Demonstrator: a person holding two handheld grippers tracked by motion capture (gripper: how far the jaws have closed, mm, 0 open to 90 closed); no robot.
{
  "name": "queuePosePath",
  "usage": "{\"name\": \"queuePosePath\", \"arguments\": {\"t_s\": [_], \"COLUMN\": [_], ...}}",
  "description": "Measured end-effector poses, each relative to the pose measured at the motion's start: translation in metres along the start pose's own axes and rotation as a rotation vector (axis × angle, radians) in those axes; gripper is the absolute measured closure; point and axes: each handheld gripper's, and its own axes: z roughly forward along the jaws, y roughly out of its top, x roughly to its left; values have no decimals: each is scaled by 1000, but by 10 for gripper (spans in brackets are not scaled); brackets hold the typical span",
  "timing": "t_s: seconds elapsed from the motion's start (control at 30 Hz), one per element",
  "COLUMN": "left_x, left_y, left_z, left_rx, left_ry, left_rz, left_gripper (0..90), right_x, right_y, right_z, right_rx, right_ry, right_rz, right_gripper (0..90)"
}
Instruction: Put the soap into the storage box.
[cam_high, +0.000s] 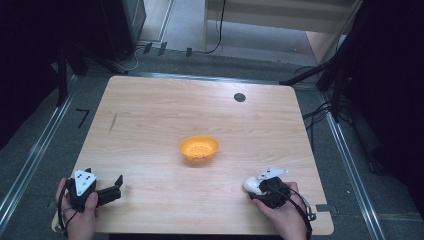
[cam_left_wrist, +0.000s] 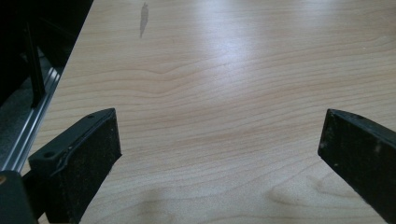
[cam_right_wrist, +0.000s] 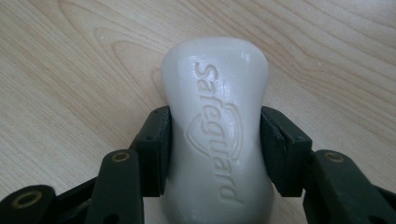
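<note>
- The right gripper (cam_right_wrist: 215, 140) is clamped on a white bar of soap (cam_right_wrist: 217, 126): its two black jaws press against the bar's narrowed waist from either side, and the embossed word "Safeguard" with a shield outline faces up.
- From the high view, that soap bar (cam_high: 251, 185) sits at about 4 o'clock on the wooden table (cam_high: 150, 115), sticking out of the right gripper (cam_high: 257, 187) toward 10 o'clock, near the front edge.
- An orange bowl (cam_high: 199, 148) stands close to the table's centre, well apart from both grippers, at about 10 o'clock from the soap.
- The left gripper (cam_high: 116, 189), at about 8 o'clock on the table, has its jaws spread wide with bare wood between them in the left gripper view (cam_left_wrist: 219, 140).
- Whether the soap rests on the table or is lifted just off it cannot be told; its near end is cut off at the bottom of the right gripper view.
- The bowl's inside shows faint dots, too small to make out.
- A small dark round spot (cam_high: 239, 97) lies at about 1 o'clock on the table.
</note>
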Motion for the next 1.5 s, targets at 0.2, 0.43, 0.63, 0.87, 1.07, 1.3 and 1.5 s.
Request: {"name": "queuePosePath", "arguments": {"t_s": [0.2, 0.43, 0.63, 0.87, 1.07, 1.3, 1.5], "left_x": [0, 0, 0, 1, 1, 0, 1], "left_y": [0, 0, 0, 0, 0, 1, 1], "left_z": [1, 1, 1, 0, 1, 1, 1], "left_rx": [5, 5, 7, 0, 7, 6, 5], "left_ry": [3, 5, -2, -7, -10, -7, -8], "left_rz": [0, -1, -6, -10, -2, -3, -3], "left_gripper": [0, 0, 0, 0, 0, 0, 0], "right_x": [-3, -2, -6, -11, -12, -15, -17], "right_y": [2, 4, 9, 19, 28, 42, 52], "right_z": [0, -6, -15, -18, -19, -24, -22], "right_rx": [7, 2, -30, -46, -58, -74, -70], "right_ry": [23, 38, 34, 65, 94, 88, 91], "right_rz": [-11, -68, -108, -124, -169, -215, -256], "right_gripper": [500, 502, 502, 504, 505, 505, 505]}}
